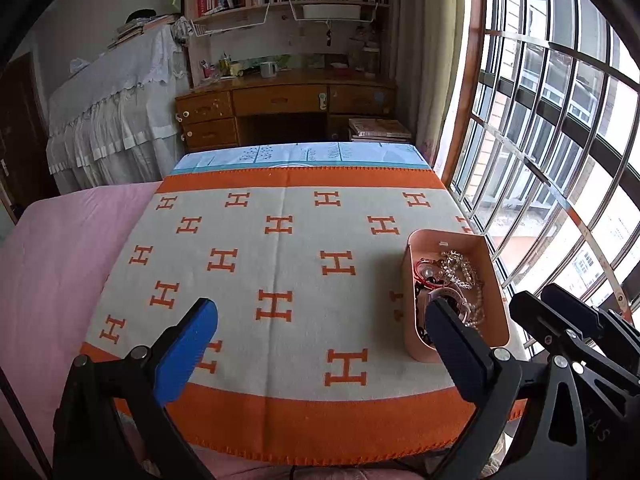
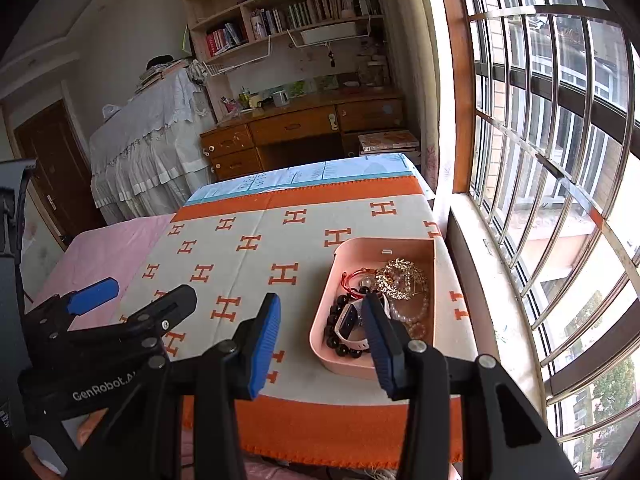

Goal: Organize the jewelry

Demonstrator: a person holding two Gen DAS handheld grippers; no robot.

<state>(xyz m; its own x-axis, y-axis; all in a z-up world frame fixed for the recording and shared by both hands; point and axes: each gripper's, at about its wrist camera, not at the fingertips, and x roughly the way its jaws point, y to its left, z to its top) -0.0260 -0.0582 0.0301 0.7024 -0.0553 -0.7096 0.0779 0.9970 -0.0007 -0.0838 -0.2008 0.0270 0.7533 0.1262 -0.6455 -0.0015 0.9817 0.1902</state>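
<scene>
Right wrist view: your right tongs [image 2: 324, 340] and left tongs [image 1: 320, 344] gape empty. Tray [image 2: 334, 276] at two o'clock; lift the stiff watch [image 2: 352, 322] by its strap, since beads tangle.

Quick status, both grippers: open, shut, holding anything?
Left gripper: open wide, holding nothing, above the blanket.
Right gripper: partly open, holding nothing, just short of the jewelry tray.

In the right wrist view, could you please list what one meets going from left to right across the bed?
Pink sheet → left gripper → orange H-patterned blanket → right gripper, holding nothing → pink tray of jewelry → window sill.
</scene>
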